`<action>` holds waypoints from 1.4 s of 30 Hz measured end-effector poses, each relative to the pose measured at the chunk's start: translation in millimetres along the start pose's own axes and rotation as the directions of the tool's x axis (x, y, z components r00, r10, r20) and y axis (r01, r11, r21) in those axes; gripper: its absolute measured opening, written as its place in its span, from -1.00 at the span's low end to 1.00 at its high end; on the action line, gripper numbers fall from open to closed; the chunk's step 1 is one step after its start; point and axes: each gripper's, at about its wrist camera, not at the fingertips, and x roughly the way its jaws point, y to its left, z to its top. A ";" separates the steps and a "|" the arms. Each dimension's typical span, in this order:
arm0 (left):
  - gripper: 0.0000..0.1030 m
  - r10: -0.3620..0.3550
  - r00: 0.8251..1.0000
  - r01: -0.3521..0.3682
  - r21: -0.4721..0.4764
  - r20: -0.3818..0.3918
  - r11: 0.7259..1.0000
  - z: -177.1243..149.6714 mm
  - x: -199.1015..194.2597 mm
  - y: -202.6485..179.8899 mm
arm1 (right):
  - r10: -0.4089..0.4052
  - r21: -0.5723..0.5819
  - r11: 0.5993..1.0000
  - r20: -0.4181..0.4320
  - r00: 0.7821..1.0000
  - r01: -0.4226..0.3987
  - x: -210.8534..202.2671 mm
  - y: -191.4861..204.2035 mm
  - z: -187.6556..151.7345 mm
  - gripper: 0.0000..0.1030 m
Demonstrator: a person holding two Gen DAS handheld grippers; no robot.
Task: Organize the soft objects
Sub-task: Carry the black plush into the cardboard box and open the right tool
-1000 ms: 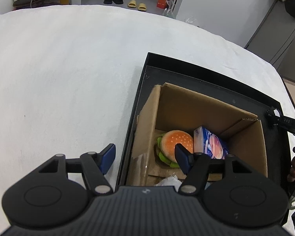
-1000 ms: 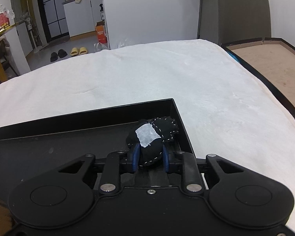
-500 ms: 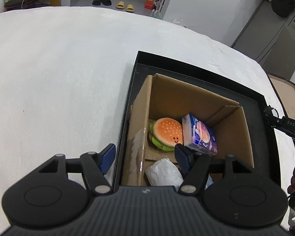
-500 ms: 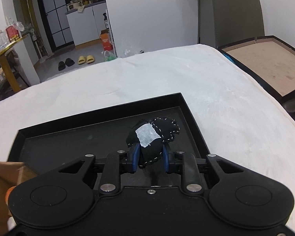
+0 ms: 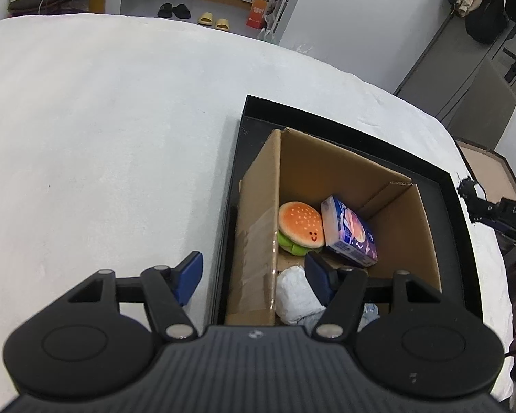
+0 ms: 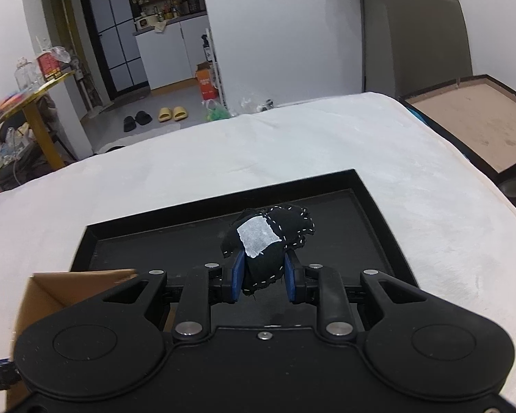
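- the right tongs (image 6: 263, 277) are clamped on a black stitched fabric pouch (image 6: 270, 241) with a white patch, held in the air above the black tray (image 6: 378, 206). most of the pouch bulges out past the blue pads, so the grip sits low on it, and a jerk could let the soft cloth slide free and fall short of the cardboard box (image 5: 326, 179).
- the box stands in the tray on the white counter (image 5: 103, 120) and already holds a plush burger (image 5: 301, 223), a tissue pack (image 5: 347, 232) and a white wad (image 5: 294, 292). little floor is left, so the pouch may land on top and roll out.
- the left tongs (image 5: 251, 273) are closing slightly with nothing gripped, straddling the box's near wall. a bump there could tip the light box.
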 end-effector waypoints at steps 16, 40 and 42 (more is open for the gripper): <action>-0.50 -0.088 0.995 0.088 0.000 -0.054 0.996 -12.7 2.8 13.5 | 0.128 -0.076 0.989 0.024 0.991 -0.126 -23.1 67.1 3.6 -0.53; -0.55 -0.125 0.991 0.125 -0.004 -0.036 0.992 -19.6 -12.7 24.4 | 0.224 -0.125 0.964 -0.095 0.970 -0.234 -44.7 116.3 -23.9 -0.29; -0.55 -0.127 0.991 0.127 -0.002 -0.036 0.992 -19.4 -12.8 24.5 | 0.214 -0.124 0.967 -0.087 0.973 -0.223 -46.1 113.7 -22.4 -0.23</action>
